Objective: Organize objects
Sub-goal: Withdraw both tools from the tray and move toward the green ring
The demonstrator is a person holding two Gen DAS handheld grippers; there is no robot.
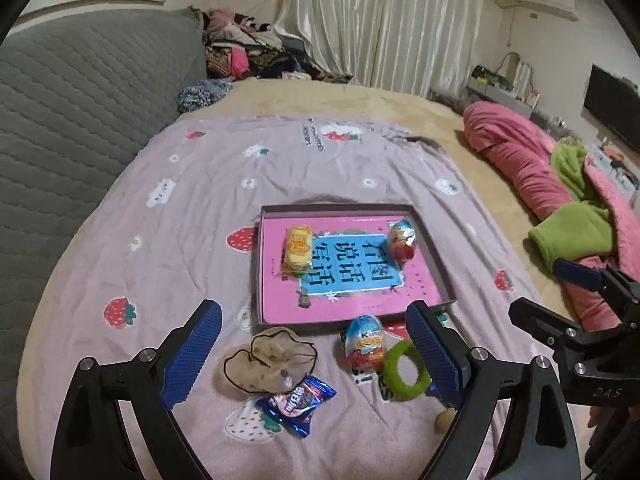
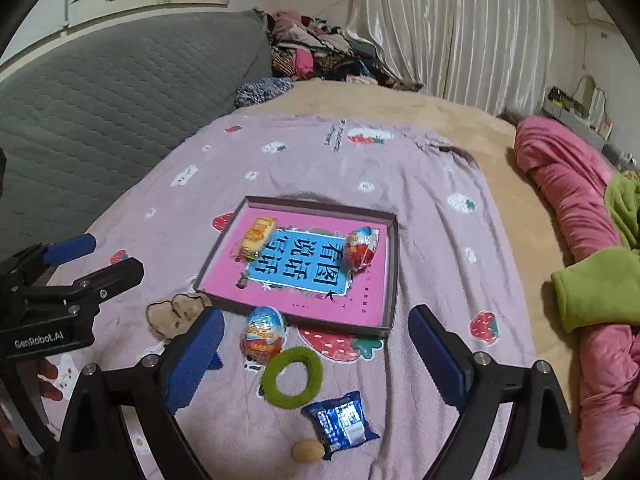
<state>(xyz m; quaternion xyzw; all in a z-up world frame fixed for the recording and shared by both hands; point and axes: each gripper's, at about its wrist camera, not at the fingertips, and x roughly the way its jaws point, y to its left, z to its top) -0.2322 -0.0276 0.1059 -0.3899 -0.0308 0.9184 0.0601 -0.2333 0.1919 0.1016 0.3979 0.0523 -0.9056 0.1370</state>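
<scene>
On the bed, on a lilac blanket with strawberries [image 1: 200,208], sits a shallow grey cardboard tray [image 1: 436,264]. A pink book with a blue label [image 1: 352,268] lies inside it. On the book are a yellow wrapped snack cake [image 1: 298,248] and a foil chocolate egg [image 1: 404,240].

More things wait on the blanket in front of the tray. A second foil-wrapped chocolate egg [image 2: 262,334] lies just beside the tray's near wall. It looks light, smooth and slippery, and it could crack. I would pinch it gently across its fat middle.

The fuzzy green hair ring [image 2: 292,376] is touching it. It is soft and squashy, so any side of the loop should do. The shiny blue snack packet [image 2: 340,424] is crinkly and light. Grab a flat edge, not the middle. The floppy tan cloth pouch [image 1: 266,360] can be pinched at a fold. A small tan nut-like thing [image 2: 307,451] is tiny and may roll.

The left hand-held gripper [image 1: 316,356] and the right hand-held gripper [image 2: 316,354] both have their jaws wide apart, holding nothing.
</scene>
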